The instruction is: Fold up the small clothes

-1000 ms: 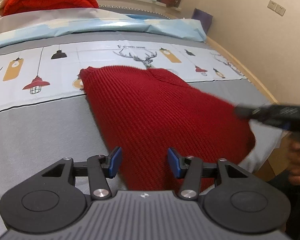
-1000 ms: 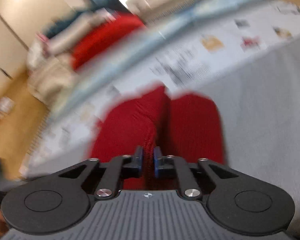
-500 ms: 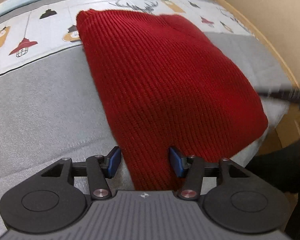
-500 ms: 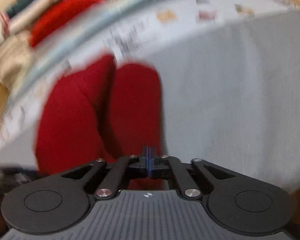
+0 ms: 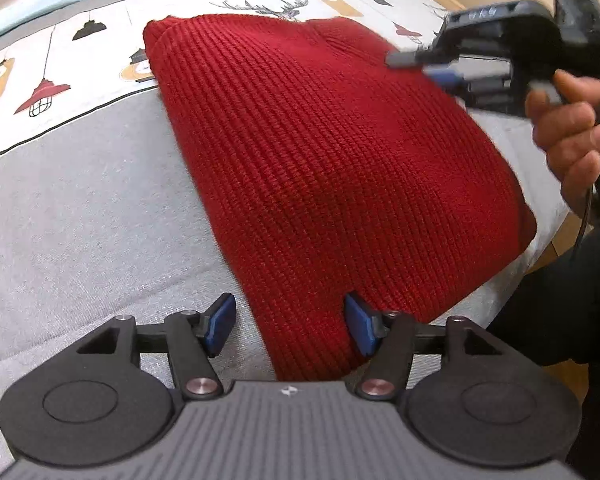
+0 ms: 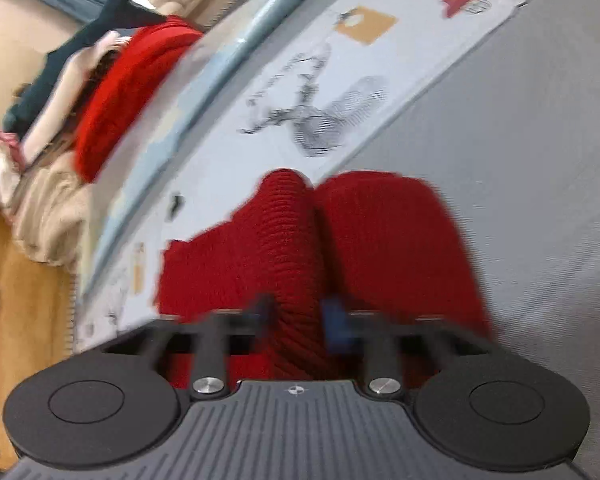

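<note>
A dark red knitted sweater (image 5: 320,160) lies folded on the grey bed cover (image 5: 80,220), narrowing toward me. My left gripper (image 5: 290,326) hovers low over its near corner. Its jaws are opening, and the corner sits between the blue pads (image 5: 220,320) without being pressed. My right gripper (image 5: 416,68), held by a person's hand (image 5: 568,128), is above the sweater's far right edge. Its jaws are opening and grip nothing. In the blurred right wrist view, a raised ridge of the sweater (image 6: 296,248) shows through the small gap of the right gripper (image 6: 300,316).
A printed strip with lamps and a deer (image 5: 60,80) crosses the bed behind the sweater. The bed's edge (image 5: 540,248) runs close along the sweater's right side. A pile of red and cream bedding (image 6: 132,92) sits at the bed's far end beside the wooden floor (image 6: 20,300).
My left gripper has tipped down closer to the sweater's near corner and its jaws have widened. My right gripper has swung up over the sweater's far right edge and gone from shut to slightly parted.
</note>
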